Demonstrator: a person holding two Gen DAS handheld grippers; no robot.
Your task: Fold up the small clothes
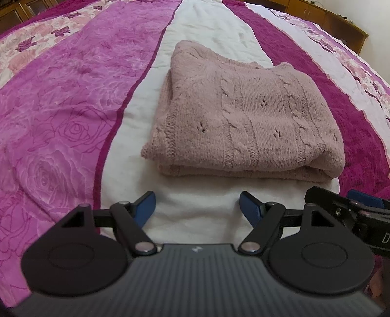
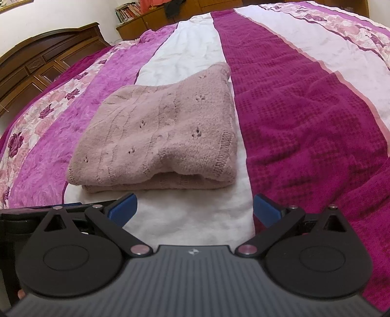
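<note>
A dusty-pink knitted sweater (image 1: 246, 119) lies folded into a thick rectangle on the white stripe of the bedspread; it also shows in the right wrist view (image 2: 160, 131). My left gripper (image 1: 197, 207) is open and empty, just short of the sweater's near edge. My right gripper (image 2: 195, 209) is open and empty, also just short of the near edge, toward the sweater's right corner. Part of the right gripper (image 1: 360, 209) shows at the right edge of the left wrist view, close beside the left one.
The bedspread (image 2: 304, 122) has magenta, pink rose-print and white stripes. A dark wooden headboard (image 2: 43, 58) stands at the far left, with a wooden cabinet and books (image 2: 131, 17) behind the bed. Wooden furniture (image 1: 341, 22) lines the far right.
</note>
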